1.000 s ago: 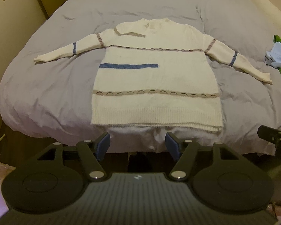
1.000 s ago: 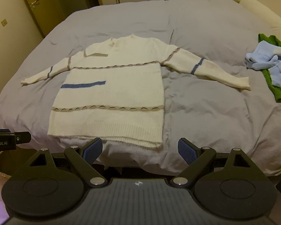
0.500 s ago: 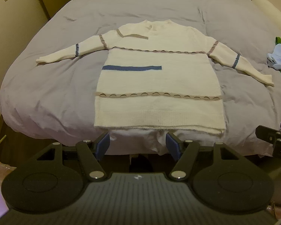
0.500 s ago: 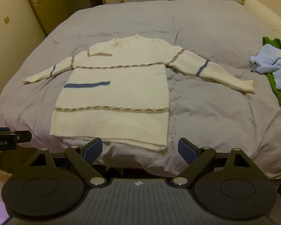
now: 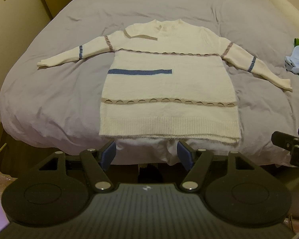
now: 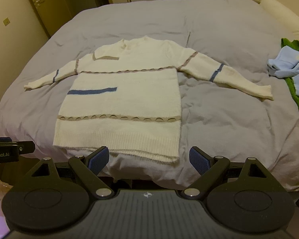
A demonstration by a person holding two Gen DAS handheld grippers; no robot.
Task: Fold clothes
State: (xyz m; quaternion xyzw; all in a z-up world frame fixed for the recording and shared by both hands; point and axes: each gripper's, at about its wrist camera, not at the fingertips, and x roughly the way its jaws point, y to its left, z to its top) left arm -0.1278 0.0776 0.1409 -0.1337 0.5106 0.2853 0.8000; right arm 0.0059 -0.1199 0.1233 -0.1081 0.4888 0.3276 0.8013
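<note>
A cream sweater (image 5: 167,91) with a blue bar and tan trim lies flat on the grey bed, sleeves spread out, hem at the near edge; it also shows in the right wrist view (image 6: 121,107). My left gripper (image 5: 146,154) is open and empty, just short of the hem's middle. My right gripper (image 6: 149,159) is open and empty, in front of the hem's right corner. The right gripper's tip shows in the left wrist view (image 5: 289,145), and the left gripper's tip in the right wrist view (image 6: 8,149).
The grey duvet (image 5: 59,91) covers the whole bed. A pile of light blue and green clothes (image 6: 289,69) lies at the right edge, beyond the right sleeve cuff (image 6: 265,92). A wall and wardrobe doors (image 6: 49,2) stand to the left and behind.
Both grippers have moved slightly forward toward the sweater's hem. Their jaws stay open. The sweater has not moved.
</note>
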